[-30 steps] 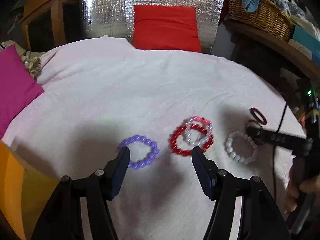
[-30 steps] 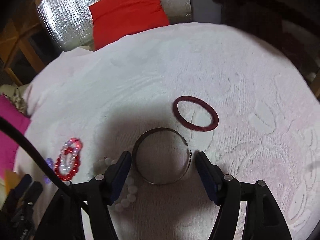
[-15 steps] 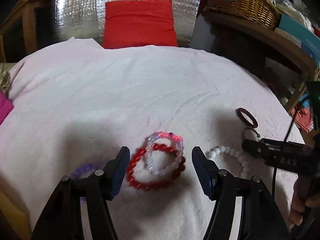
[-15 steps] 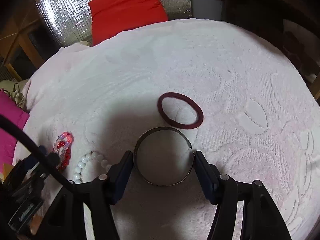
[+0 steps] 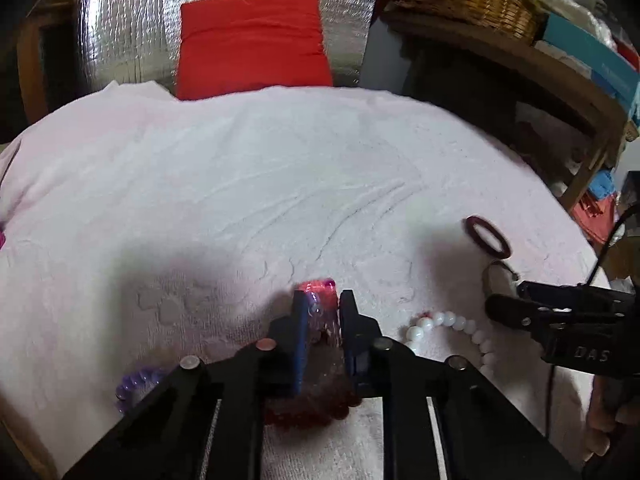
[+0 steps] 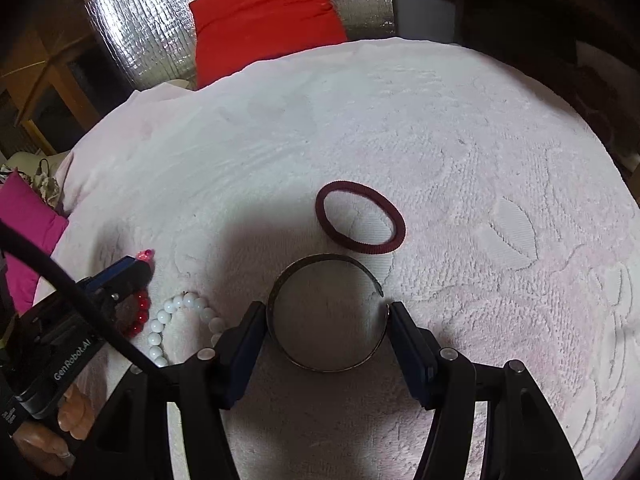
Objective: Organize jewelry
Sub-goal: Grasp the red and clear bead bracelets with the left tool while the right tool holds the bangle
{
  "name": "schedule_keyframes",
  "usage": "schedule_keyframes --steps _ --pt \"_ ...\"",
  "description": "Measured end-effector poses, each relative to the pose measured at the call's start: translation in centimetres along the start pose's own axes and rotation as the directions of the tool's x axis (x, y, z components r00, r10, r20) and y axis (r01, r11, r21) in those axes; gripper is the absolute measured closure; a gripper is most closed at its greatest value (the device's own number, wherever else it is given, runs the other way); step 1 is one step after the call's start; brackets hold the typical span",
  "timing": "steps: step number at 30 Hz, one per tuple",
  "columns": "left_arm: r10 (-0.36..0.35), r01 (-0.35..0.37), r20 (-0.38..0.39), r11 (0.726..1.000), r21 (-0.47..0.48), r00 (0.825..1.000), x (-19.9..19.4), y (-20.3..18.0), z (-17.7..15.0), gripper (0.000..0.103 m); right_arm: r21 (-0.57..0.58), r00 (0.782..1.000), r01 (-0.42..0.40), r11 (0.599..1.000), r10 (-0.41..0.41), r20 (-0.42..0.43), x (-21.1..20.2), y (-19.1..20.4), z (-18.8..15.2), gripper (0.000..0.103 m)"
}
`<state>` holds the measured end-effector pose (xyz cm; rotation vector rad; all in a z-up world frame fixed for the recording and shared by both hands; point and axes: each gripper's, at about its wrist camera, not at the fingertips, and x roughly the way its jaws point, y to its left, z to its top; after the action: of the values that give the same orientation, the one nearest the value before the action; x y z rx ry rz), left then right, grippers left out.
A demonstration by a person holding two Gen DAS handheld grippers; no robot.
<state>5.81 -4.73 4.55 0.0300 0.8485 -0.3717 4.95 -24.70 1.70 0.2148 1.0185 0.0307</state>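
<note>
Nearest, the left hand-held gripper has just been closing and now pinches the clear-and-pink beaded bracelet lying over the red beaded bracelet, probably to separate the pair; the right hand-held gripper stands released astride the dark metal open bangle, likely lined up for a grasp; farther off lies the maroon fabric hair band on the pink towel-covered bench.

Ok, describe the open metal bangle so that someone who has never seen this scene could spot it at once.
Start from the pale pink towel that covers the surface. Near its front edge, between the fingers of the right gripper, lies the metal bangle, flat on the cloth just below the dark red hair tie. Unlike the beaded bracelets to its left, it is a thin, plain, dark band with a gap in its ring.
</note>
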Motion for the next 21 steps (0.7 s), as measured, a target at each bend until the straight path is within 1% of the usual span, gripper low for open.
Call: schedule_keyframes --steps 1,3,6,8,11,12,14,16,17,19,21 --pt "-0.011 0.011 0.016 1.0 0.007 1.0 -0.5 -0.1 0.0 0.094 -0.003 1.0 0.0 1.0 0.0 0.001 -0.1 0.0 -0.1 0.039" --pt "-0.022 0.021 0.035 0.999 0.024 0.999 -1.3 -0.5 0.1 0.095 -0.009 1.0 0.003 1.0 -0.003 0.003 -0.2 0.1 -0.2 0.039" --pt "-0.034 0.032 0.044 0.999 0.043 0.998 -2.2 -0.8 0.0 0.096 0.0 1.0 0.0 1.0 0.0 -0.003 -0.5 -0.3 -0.3 0.039" --pt "-0.018 0.015 0.056 0.998 0.054 0.998 -3.0 -0.6 -0.1 0.096 0.016 1.0 -0.004 1.0 0.004 -0.006 -0.8 -0.8 -0.3 0.039" --pt "-0.007 0.006 0.075 1.0 0.019 0.997 -3.8 0.6 -0.1 0.096 0.041 1.0 -0.002 0.999 0.002 -0.009 -1.4 -1.7 -0.6 0.039" --pt "0.009 -0.009 0.08 1.0 -0.002 0.997 -4.0 1.2 -0.1 0.096 0.046 1.0 0.0 0.999 0.001 -0.012 -1.4 -1.9 -0.6 0.039" --pt "0.007 -0.004 0.074 0.999 -0.04 0.997 -3.9 1.8 0.1 0.092 0.057 1.0 -0.006 0.998 0.008 -0.022 -1.4 -2.4 -0.9 0.039" --pt "-0.015 0.02 0.067 0.998 -0.065 0.998 -3.6 1.9 0.2 0.084 0.054 1.0 -0.005 0.999 0.006 -0.019 -1.5 -2.3 -1.0 0.039" --pt "-0.011 0.014 0.058 0.998 -0.054 0.998 -3.3 1.5 0.2 0.08 0.048 1.0 -0.002 0.999 0.003 -0.018 -1.6 -2.3 -1.1 0.039" --pt "0.003 -0.002 0.047 1.0 -0.02 0.999 -2.7 0.7 0.1 0.062 0.042 1.0 0.001 0.999 -0.001 -0.017 -1.7 -2.4 -1.4 0.039" --pt "0.023 -0.023 0.019 1.0 0.015 1.0 -1.5 -0.2 0.0 0.057 0.033 1.0 0.006 0.999 -0.005 -0.015 -1.6 -2.4 -1.4 0.039"
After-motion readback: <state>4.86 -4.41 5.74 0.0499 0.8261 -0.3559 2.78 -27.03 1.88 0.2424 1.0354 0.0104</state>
